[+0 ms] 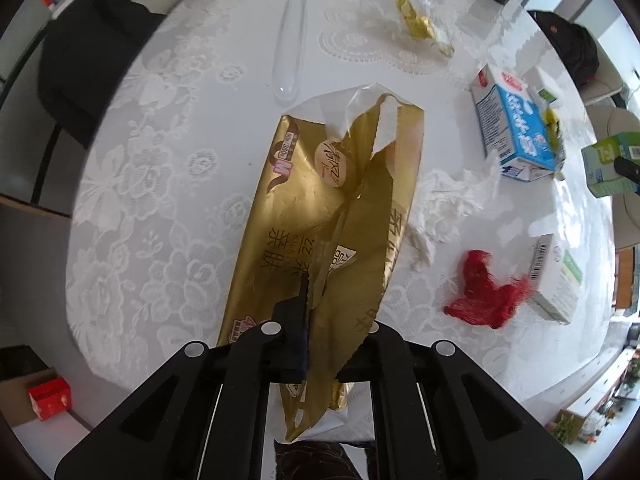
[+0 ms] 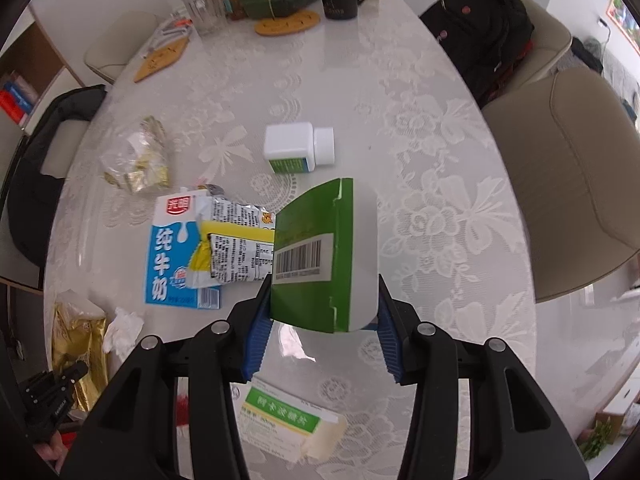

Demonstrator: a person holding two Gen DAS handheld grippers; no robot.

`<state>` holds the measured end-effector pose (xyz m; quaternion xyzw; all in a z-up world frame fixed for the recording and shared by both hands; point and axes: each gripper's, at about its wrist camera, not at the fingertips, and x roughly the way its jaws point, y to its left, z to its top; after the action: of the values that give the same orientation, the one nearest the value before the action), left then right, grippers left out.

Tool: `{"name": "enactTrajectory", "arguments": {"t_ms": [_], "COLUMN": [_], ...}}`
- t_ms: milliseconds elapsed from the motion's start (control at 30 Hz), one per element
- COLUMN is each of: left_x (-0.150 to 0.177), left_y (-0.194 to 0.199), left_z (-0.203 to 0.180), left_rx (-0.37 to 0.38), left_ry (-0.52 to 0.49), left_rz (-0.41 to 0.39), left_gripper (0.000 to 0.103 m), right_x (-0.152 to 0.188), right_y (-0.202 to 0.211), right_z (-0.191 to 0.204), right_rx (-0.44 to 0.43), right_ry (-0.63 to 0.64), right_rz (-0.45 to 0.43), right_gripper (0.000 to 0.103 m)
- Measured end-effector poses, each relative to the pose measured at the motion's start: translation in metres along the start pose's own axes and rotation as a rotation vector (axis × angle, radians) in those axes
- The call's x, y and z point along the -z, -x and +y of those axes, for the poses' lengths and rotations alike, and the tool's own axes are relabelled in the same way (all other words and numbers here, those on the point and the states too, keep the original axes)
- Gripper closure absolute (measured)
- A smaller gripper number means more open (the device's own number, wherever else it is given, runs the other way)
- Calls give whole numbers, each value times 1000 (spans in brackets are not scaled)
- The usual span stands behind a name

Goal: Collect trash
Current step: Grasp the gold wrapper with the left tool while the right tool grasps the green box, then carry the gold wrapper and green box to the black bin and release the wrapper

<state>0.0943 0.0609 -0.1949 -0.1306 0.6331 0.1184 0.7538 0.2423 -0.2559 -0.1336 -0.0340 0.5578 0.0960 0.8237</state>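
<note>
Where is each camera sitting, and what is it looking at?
Left wrist: rides on the left gripper, looking down along its jaws, shut on the gold bag, over the table.
Right wrist: rides on the right gripper, looking along its jaws, shut on the green box; the left gripper shows at its lower left.
Both show: the blue milk carton, the gold bag and the crumpled tissue.

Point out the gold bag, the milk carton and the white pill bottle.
gold bag (image 1: pixel 304 216), left wrist view, on its printed front.
milk carton (image 2: pixel 170 256), right wrist view, on its blue face.
white pill bottle (image 2: pixel 288 140), right wrist view, on its body.
</note>
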Motion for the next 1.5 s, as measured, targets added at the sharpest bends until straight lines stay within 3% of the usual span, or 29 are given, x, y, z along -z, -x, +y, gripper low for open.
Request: {"name": "enactTrajectory", "arguments": {"t_ms": [400, 567, 900, 1133, 1500], "left_x": [58, 83, 135, 170, 229], "left_y": [71, 97, 127, 124, 68], "left_z": [-31, -49, -62, -58, -33], "left_rx": [35, 37, 72, 140, 184], "left_ry": [108, 113, 88, -14, -121], "left_rz": [-80, -109, -123, -98, 20], "left_gripper": [98, 98, 98, 98, 98], "right_x": [35, 61, 127, 195, 300], "right_y": [67, 84, 122, 143, 112], "right_z": [-10, -5, 5, 20, 48], "right_rx": [-86, -148, -187, -161, -112], "right_ry": [107, 149, 175, 167, 83], "right_rz": [-97, -112, -116, -122, -21], "right_gripper": [58, 58, 58, 58, 58]}}
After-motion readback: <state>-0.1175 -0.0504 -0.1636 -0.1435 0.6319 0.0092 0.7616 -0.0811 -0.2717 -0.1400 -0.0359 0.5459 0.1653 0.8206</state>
